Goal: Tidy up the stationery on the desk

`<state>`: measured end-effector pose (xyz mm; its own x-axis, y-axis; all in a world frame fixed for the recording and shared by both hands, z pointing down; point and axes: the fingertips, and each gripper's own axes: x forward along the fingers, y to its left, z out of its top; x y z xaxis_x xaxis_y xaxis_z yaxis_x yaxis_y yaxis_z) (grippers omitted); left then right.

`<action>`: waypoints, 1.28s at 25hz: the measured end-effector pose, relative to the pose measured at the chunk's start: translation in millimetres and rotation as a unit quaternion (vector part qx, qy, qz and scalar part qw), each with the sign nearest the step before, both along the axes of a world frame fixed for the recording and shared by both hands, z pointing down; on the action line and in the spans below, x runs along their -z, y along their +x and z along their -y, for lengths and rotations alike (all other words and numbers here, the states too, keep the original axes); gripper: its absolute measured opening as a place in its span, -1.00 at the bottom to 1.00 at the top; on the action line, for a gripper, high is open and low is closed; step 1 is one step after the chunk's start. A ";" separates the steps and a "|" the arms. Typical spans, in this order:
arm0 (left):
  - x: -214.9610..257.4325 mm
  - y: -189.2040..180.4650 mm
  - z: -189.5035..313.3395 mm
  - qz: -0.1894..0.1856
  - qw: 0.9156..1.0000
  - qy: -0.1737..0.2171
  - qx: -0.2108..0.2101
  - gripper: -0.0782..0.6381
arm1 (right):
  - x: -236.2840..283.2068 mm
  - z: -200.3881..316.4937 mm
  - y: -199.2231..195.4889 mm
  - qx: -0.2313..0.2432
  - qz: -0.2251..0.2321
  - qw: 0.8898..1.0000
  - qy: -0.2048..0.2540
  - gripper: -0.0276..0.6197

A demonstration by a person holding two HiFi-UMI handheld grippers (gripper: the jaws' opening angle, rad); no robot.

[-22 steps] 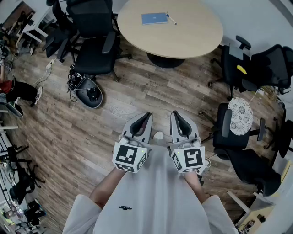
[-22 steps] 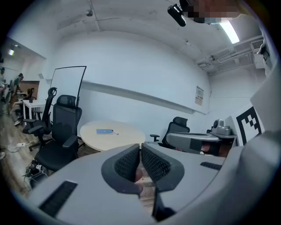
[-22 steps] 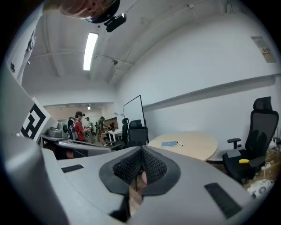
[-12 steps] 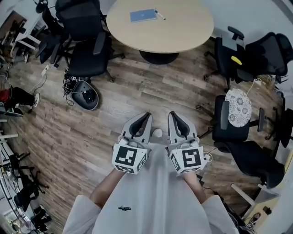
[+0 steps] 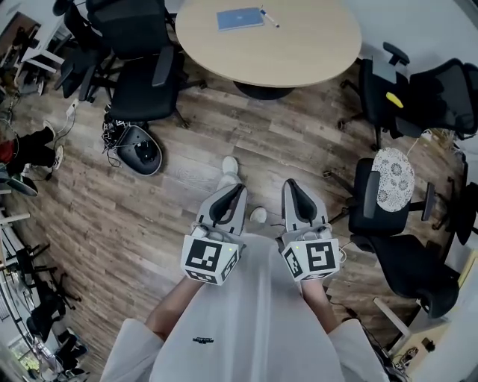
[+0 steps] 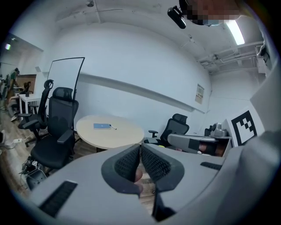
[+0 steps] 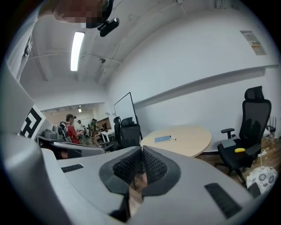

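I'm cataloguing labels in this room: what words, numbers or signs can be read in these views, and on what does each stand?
No text can be read.
Wall notice: print too small.
Dark mark on the person's shirt: too small.
Marker cube on the left tongs, and the one on the right tongs: square patterns only, no letters.
Blue notebook: no print visible.

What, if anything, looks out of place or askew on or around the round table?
Little stands out. On the round table, the pen lies loose at an angle beside the blue notebook. On the floor, a dark device sits amid tangled cables by the black chair.
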<state>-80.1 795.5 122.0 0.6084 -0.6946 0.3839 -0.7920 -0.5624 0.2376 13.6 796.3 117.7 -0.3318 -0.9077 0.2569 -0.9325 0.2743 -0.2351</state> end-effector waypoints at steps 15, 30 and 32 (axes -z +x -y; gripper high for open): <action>24.0 -48.1 254.8 -0.042 0.998 0.007 -0.038 -0.70 | 28.6 247.1 -49.3 -0.026 -0.015 0.999 -0.013 -0.81; 10.5 -54.0 403.3 -0.041 0.999 -0.006 -0.026 -0.70 | 17.2 406.1 -48.8 -0.027 -0.017 0.999 -0.023 -0.81; 6.5 -43.5 421.0 -0.036 0.999 -0.008 -0.018 -0.70 | 15.4 425.3 -36.1 -0.022 -0.021 0.999 -0.021 -0.81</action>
<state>-123.6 374.5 115.5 0.6602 -0.6651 0.3490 -0.7511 -0.5862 0.3037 -22.5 371.0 102.4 -0.2799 -0.9092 0.3081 -0.9526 0.2233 -0.2064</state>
